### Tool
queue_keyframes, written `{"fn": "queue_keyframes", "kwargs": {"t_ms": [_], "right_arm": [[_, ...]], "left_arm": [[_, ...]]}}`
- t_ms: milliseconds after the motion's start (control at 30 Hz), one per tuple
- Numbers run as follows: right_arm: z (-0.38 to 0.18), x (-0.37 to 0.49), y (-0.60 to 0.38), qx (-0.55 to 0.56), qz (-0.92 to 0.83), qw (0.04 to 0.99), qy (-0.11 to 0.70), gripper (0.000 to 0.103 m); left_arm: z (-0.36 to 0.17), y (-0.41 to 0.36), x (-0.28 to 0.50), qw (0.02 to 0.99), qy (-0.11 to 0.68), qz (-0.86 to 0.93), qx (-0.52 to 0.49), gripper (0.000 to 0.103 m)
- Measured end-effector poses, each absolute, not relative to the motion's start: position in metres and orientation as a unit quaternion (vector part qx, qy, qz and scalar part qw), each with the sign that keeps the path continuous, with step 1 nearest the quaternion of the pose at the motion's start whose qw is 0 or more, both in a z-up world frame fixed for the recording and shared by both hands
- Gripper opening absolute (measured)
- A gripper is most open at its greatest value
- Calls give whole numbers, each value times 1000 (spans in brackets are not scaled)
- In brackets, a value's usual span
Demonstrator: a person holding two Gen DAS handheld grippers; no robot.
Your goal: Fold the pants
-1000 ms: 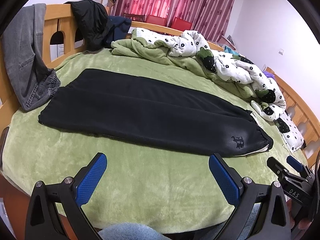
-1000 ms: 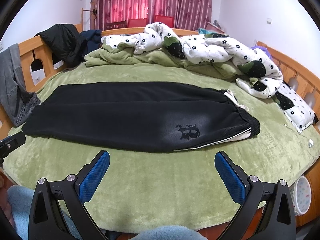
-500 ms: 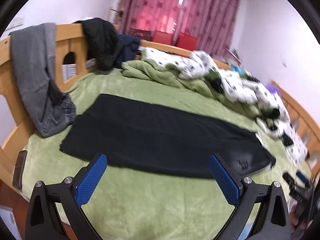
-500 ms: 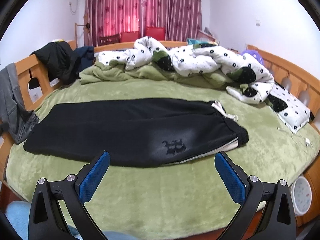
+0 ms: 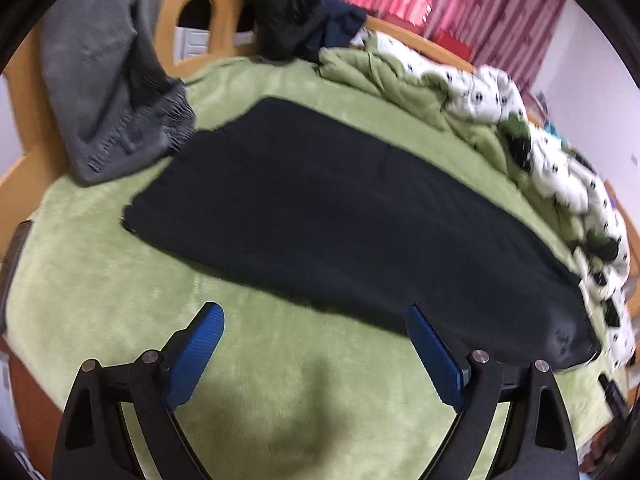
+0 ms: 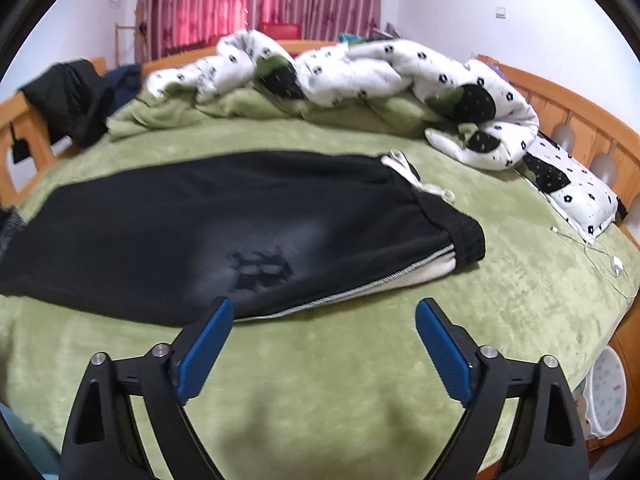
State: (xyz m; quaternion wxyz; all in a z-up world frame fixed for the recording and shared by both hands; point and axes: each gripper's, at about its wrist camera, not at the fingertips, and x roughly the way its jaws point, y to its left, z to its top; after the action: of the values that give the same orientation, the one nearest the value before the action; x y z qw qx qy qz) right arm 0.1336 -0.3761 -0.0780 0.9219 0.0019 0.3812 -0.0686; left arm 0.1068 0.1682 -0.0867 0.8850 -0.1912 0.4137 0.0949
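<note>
Black pants (image 5: 344,220) flat across green bed (image 5: 280,380), waistband (image 6: 468,236) toward right edge, left gripper (image 5: 316,316) and right gripper (image 6: 324,308) over near edge, jaws closing, nothing between them

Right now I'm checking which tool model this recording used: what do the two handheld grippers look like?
Both look alike. The left gripper and the right gripper each have two flat fingers faced with textured blue pads, carried on black, angular frames with triangular cut-outs and round silver bolt heads. No cables or lettering show on them.
</note>
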Motion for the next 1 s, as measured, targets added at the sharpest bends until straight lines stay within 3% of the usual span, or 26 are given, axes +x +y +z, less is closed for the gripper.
{"fn": "queue_keyframes", "kwargs": {"t_ms": [267,433,633,667,700,733,767,1000], "right_arm": [[-135,169,-411,103,-33,888,446,70],[-153,182,-437,210,-23,873,440,70],[-164,209,-432,240,-30,869,433,74],[-163,213,-429,237,-31,871,430,71],[-162,215,-425,233,-31,873,428,48],[-158,219,-420,221,-35,875,429,31],[-151,223,-415,206,-40,882,422,24],[-77,261,-390,128,-9,928,350,20]], "left_arm": [[-140,174,120,862,428,51,-268,92],[-155,195,119,857,403,58,-316,92],[-169,214,143,844,392,76,-358,89],[-169,217,149,844,391,93,-357,69],[-167,219,153,844,390,106,-353,57],[-166,222,159,841,399,113,-348,36],[-164,224,163,839,405,115,-344,11],[-96,230,204,889,332,54,-312,11]]}}
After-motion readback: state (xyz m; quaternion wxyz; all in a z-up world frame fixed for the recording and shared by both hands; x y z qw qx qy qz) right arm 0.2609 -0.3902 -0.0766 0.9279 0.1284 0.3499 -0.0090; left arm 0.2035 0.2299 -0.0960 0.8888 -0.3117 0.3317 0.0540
